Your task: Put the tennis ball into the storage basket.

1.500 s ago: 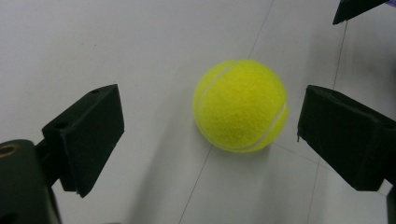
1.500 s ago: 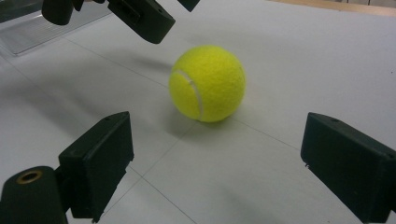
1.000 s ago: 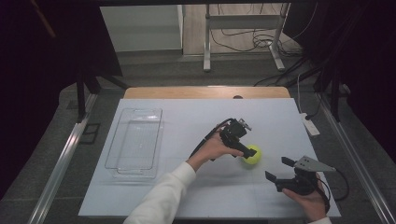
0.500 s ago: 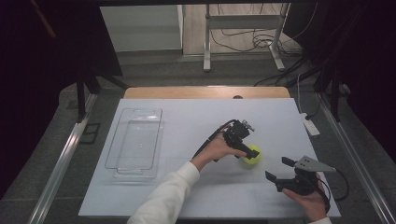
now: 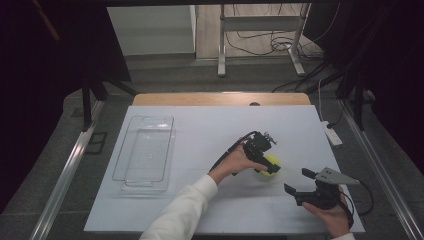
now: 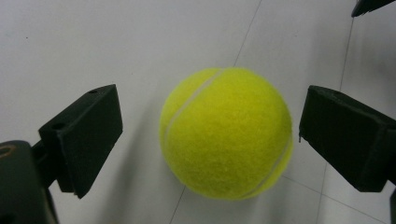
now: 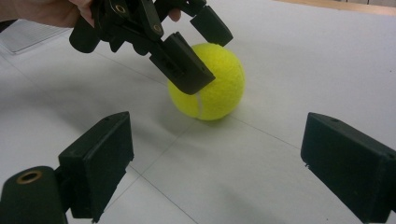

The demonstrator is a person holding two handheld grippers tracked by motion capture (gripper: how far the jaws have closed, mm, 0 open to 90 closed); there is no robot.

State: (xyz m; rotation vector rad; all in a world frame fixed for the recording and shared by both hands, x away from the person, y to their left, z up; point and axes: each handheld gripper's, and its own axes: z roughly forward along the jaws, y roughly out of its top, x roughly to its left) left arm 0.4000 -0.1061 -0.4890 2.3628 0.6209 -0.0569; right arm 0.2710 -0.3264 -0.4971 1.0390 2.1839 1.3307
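Tennis ball [image 6: 226, 133] framed between the parted jaws of the left gripper [image 5: 266, 159], untouched.

It is seen right of table centre: fuzzy yellow-green, pale seam curved across. The right gripper [image 5: 304, 183] is held nearer, jaws apart.

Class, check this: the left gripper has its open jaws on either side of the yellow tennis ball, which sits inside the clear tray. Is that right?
Not quite. The left gripper does have its open jaws on either side of the tennis ball, but the ball sits on the white table, well apart from the clear tray. The high view shows this.
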